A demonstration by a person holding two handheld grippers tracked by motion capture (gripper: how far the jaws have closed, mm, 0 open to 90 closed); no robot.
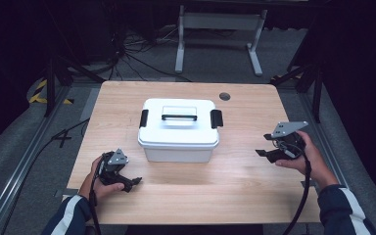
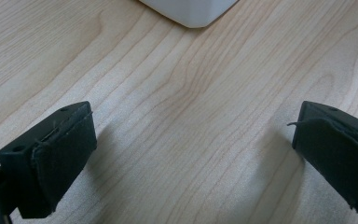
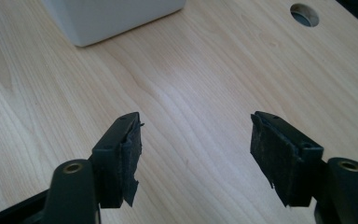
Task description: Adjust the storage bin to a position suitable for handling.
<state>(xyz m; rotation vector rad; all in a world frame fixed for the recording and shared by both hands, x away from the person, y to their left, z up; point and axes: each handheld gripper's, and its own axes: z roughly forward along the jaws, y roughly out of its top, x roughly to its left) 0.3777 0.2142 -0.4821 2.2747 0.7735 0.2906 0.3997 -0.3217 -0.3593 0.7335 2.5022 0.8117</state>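
One white plastic box, rectangular with a smooth lid, one black handle and two black latches, sits mid-bench toward the far edge of the pale wood-grain bench. Two grippers: the left gripper, near the left edge, and the right gripper, near the right edge, both have jaws spread, empty.

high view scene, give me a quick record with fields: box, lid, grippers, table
box: white plastic storage box, near the table's middle, between the two grippers
lid: on, black carry handle lying flat, black latch at each end
left gripper: open, nothing held, low over bare wood, apart from the box
right gripper: open, nothing held, apart from the box
table: light wooden table, round cable hole near the far edge
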